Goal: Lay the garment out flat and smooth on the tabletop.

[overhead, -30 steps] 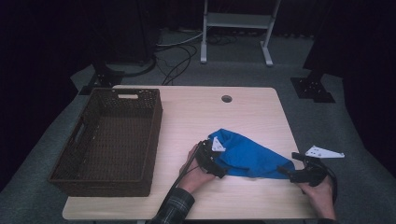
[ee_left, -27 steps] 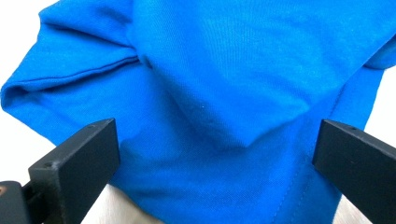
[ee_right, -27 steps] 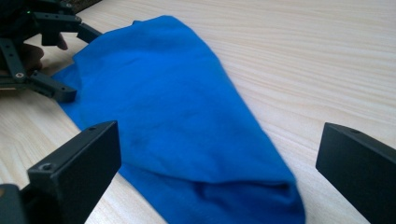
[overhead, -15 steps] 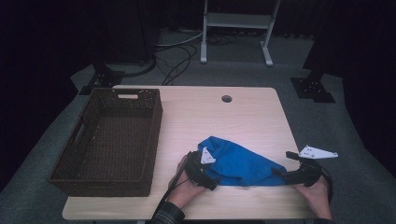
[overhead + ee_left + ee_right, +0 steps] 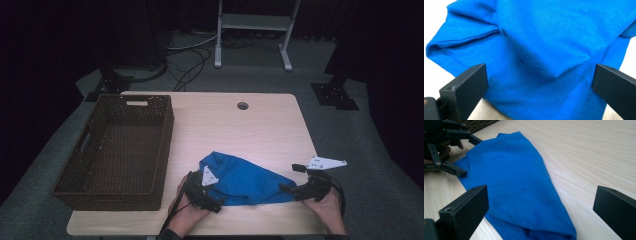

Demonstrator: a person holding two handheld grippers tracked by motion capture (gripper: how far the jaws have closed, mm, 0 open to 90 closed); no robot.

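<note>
Blue cloth lies folded on the near right part of the table, long axis running roughly 10 to 4 o'clock in the high view, tapering to a narrow end at 4 o'clock. Left gripper sits at the cloth's broad 8 o'clock edge, jaws spread wide, cloth between them but unpinched. Right gripper at the narrow tip, jaws likewise released; wicker basket well apart toward 9 o'clock.

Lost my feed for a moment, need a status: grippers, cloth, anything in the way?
Left gripper open at blue cloth left end. Right gripper open at right end. Cloth bunched on table. Basket apart, no obstruction.
</note>
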